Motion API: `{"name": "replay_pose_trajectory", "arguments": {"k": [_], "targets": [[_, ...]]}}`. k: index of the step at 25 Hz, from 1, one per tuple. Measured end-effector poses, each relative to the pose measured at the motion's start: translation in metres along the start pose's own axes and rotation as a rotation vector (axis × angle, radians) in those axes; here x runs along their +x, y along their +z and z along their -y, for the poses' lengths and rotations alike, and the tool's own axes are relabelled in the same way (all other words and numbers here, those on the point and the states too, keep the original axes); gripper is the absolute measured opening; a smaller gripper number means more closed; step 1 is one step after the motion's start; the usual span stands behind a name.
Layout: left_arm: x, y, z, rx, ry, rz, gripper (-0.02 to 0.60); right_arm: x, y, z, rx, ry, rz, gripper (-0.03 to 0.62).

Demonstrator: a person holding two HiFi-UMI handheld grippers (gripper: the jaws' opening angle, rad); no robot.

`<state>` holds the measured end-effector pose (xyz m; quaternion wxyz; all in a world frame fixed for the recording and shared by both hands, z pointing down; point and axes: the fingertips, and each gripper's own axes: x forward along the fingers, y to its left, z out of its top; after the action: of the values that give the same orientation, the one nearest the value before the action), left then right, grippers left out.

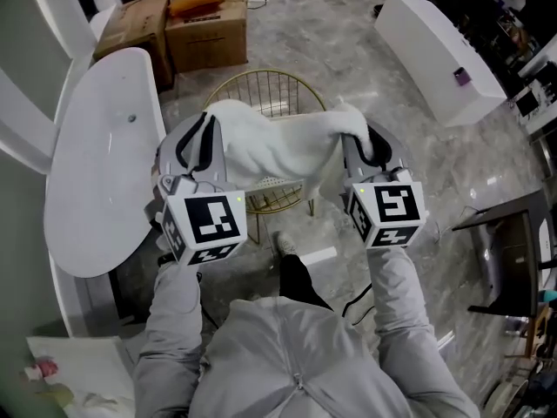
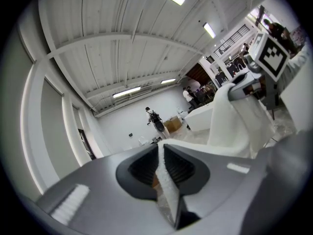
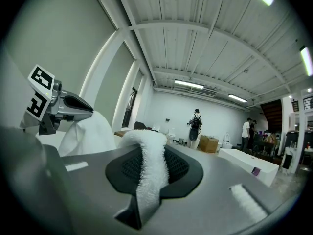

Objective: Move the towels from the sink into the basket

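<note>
With left gripper (image 1: pixel 197 144) and right gripper (image 1: pixel 372 144) clamped on its ends, we hold the white towel (image 1: pixel 277 151) over the mid-frame wire basket (image 1: pixel 261 72) for dropping.

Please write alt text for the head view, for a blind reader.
A person holds a white towel stretched between the left gripper and the right gripper, both shut on it, over a gold wire basket. A long white sink is at the left.
</note>
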<state>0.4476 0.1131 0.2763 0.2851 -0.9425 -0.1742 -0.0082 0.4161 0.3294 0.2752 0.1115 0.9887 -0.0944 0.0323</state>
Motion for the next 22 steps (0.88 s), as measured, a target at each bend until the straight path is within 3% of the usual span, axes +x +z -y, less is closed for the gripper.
{"name": "replay_pose_trajectory", "arguments": {"k": [9, 15, 22], "targets": [[0.102, -0.046, 0.040, -0.047, -0.034, -0.116, 0.095, 0.107, -0.069, 0.011, 0.050, 0.126, -0.113, 0.052], [0.164, -0.096, 0.083, -0.131, -0.098, -0.234, 0.095, 0.165, -0.142, 0.015, 0.123, 0.207, -0.217, 0.052], [0.211, -0.165, 0.136, -0.166, -0.153, -0.383, 0.095, 0.210, -0.235, 0.002, 0.168, 0.289, -0.380, 0.052]]}}
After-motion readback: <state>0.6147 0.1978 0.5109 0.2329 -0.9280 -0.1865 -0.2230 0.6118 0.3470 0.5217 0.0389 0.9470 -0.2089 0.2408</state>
